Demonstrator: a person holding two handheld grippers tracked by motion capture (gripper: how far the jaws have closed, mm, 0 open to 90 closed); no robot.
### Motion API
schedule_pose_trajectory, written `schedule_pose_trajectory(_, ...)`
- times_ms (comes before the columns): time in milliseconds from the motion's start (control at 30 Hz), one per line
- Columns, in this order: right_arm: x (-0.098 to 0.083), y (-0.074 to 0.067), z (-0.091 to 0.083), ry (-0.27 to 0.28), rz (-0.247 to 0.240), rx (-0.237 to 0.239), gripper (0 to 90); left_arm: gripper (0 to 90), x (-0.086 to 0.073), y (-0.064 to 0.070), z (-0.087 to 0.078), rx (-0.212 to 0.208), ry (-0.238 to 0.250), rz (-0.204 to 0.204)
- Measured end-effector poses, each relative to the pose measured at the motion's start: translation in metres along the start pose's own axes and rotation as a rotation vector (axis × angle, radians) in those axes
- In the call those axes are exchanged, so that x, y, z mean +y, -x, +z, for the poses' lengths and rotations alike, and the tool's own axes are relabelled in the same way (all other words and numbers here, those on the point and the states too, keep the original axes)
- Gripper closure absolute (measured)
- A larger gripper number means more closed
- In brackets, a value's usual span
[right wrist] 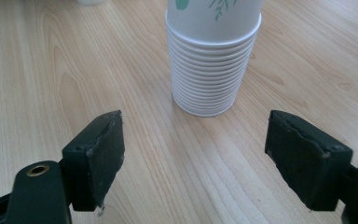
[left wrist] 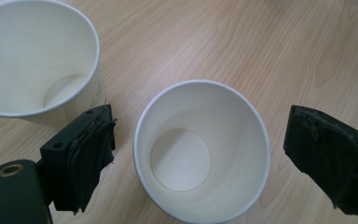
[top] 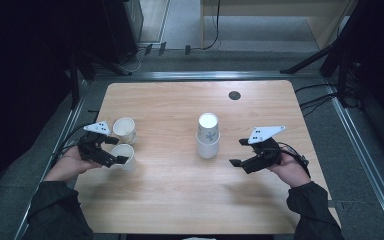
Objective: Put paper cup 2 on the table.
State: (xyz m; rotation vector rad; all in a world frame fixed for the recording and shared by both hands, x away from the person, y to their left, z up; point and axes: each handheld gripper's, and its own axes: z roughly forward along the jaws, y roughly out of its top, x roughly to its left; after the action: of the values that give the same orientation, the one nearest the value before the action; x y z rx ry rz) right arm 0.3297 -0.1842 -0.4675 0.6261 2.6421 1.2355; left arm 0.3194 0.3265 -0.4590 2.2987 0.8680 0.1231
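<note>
Two white paper cups stand upright and apart on the left of the wooden table (top: pixel 180 200): a far cup (top: pixel 124 129) (left wrist: pixel 32 56) and a near cup (top: pixel 126 156) (left wrist: pixel 182 161). My left gripper (top: pixel 120 150) (left wrist: pixel 198 144) is open, its jaws on either side of the near cup with a gap at each pad. An upside-down stack of paper cups (top: pixel 208 136) (right wrist: pixel 209 70) with a green leaf print stands at the table's middle. My right gripper (top: pixel 237 152) (right wrist: pixel 193 149) is open, a short way to the right of the stack, with nothing between its fingers.
A black round plug (top: pixel 234 95) sits in the tabletop near the far edge. Metal rails (top: pixel 360 150) run along the table's sides. Cables (top: pixel 315 100) lie on the floor to the right.
</note>
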Motion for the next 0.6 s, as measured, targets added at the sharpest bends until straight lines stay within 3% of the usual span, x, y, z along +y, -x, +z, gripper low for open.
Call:
schedule_pose_trajectory(300, 0.0, 0.0, 0.0, -0.001, -0.003, -0.001, 20.0, 8.9, 0.011, 0.006, -0.015, 0.006, 0.045, -0.006)
schedule_pose_trajectory(467, 0.0, -0.001, 0.0, 0.001, -0.004, 0.001, 20.1, 8.9, 0.018, 0.011, -0.013, 0.017, 0.049, -0.002)
schedule_pose_trajectory(600, 0.0, -0.002, -0.001, 0.003, -0.006, -0.001, 20.1, 9.1, 0.026, 0.013, -0.011, 0.016, 0.061, -0.024)
